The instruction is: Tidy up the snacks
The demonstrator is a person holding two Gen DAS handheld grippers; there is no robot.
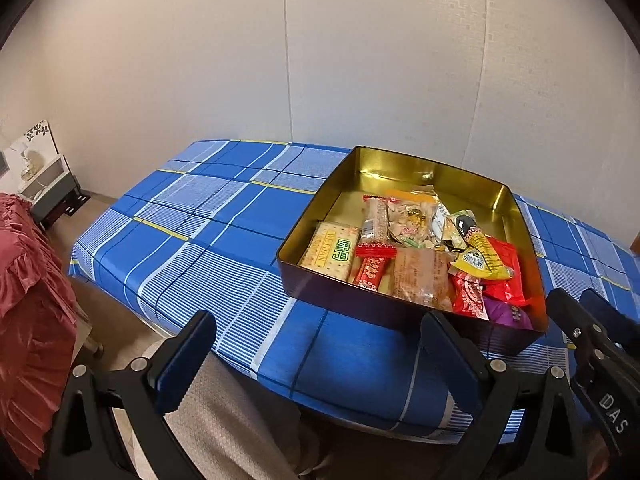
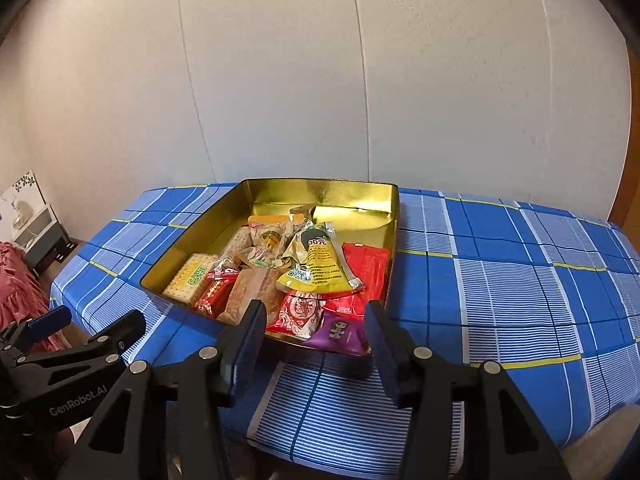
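Note:
A gold-lined tin box (image 1: 404, 170) (image 2: 320, 192) stands on a blue plaid tablecloth (image 1: 224, 232) (image 2: 500, 280). It holds several wrapped snacks: a cracker pack (image 1: 330, 250) (image 2: 192, 276), a yellow pouch (image 1: 482, 258) (image 2: 320, 266), red packets (image 1: 506, 272) (image 2: 366, 266) and a purple packet (image 1: 510, 314) (image 2: 340, 334). My left gripper (image 1: 316, 360) is open and empty, near the table's front edge, left of the box. My right gripper (image 2: 316, 348) is open and empty just in front of the box's near wall; it also shows in the left wrist view (image 1: 592, 312).
A pale wall runs behind the table. A red ruffled cloth (image 1: 28, 300) and a small white shelf (image 1: 44, 176) stand off the table's left end. The left gripper shows at the lower left of the right wrist view (image 2: 92, 328).

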